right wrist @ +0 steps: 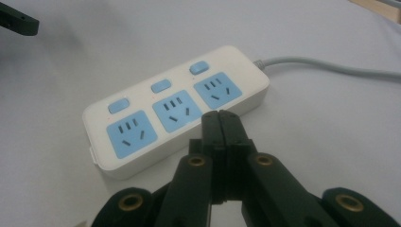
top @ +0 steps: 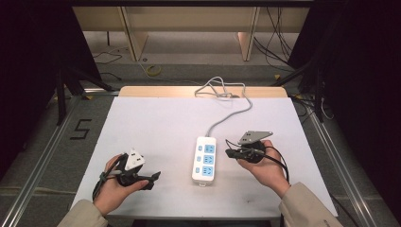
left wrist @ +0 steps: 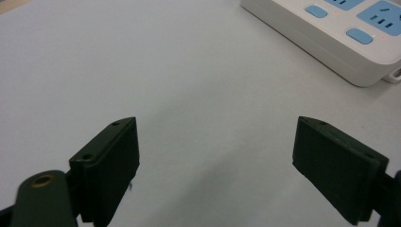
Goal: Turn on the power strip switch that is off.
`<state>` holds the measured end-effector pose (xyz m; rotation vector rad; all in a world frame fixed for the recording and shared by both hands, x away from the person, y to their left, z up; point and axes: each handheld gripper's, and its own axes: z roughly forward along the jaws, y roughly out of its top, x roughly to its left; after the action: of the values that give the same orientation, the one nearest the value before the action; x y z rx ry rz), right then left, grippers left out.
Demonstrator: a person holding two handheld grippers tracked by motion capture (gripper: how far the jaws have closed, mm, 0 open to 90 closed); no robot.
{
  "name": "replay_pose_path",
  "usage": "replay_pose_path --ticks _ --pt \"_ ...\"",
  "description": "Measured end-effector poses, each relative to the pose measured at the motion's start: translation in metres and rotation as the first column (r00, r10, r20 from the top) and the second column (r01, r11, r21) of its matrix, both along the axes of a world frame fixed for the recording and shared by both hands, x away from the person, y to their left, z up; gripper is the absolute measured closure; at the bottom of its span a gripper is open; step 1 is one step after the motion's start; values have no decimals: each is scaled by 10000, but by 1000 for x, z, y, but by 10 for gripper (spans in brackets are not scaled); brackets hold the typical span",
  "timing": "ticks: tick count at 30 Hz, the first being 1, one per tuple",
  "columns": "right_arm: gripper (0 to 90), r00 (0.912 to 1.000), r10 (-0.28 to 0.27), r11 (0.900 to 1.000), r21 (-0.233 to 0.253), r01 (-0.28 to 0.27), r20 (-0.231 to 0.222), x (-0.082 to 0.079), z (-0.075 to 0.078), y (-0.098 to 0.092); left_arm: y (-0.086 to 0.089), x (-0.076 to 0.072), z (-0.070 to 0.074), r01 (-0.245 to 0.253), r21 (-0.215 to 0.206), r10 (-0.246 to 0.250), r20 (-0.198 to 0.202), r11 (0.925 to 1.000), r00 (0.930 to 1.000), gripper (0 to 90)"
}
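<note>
In the high view, the white power strip [top: 204, 159] lies flat near the middle of the table [top: 156, 123], lengthwise toward the far edge, its near end well short of the near edge; its grey cord [top: 227, 113] runs off over the far edge. Bare table lies open on both sides of it and across the whole far-left part. The left gripper [top: 152, 178] sits close to the near-left corner, held low in the person's left hand [top: 113, 187], jaws pointing toward the strip. The right gripper [top: 228, 152] is just beside the strip's right long side, held in the right hand [top: 267, 168] with the forearm coming in from the near edge. In the left gripper view, the left gripper [left wrist: 215, 161] has its jaws spread wide over bare table, the power strip [left wrist: 331, 35] apart ahead at the upper right. In the right gripper view, the right gripper [right wrist: 221, 124] has its jaws pressed together with nothing between them, tips just at the power strip [right wrist: 175, 106]'s long edge by the middle socket.
</note>
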<state>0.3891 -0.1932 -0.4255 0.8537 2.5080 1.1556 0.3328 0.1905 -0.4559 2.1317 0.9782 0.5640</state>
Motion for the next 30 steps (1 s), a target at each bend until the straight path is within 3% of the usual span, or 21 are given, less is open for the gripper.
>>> replay_pose_path --ticks 30 --pt "900 9997 241 9995 -198 -243 -104 9 0 19 0 0 0 30 -81 -30 -81 10000 10000 152"
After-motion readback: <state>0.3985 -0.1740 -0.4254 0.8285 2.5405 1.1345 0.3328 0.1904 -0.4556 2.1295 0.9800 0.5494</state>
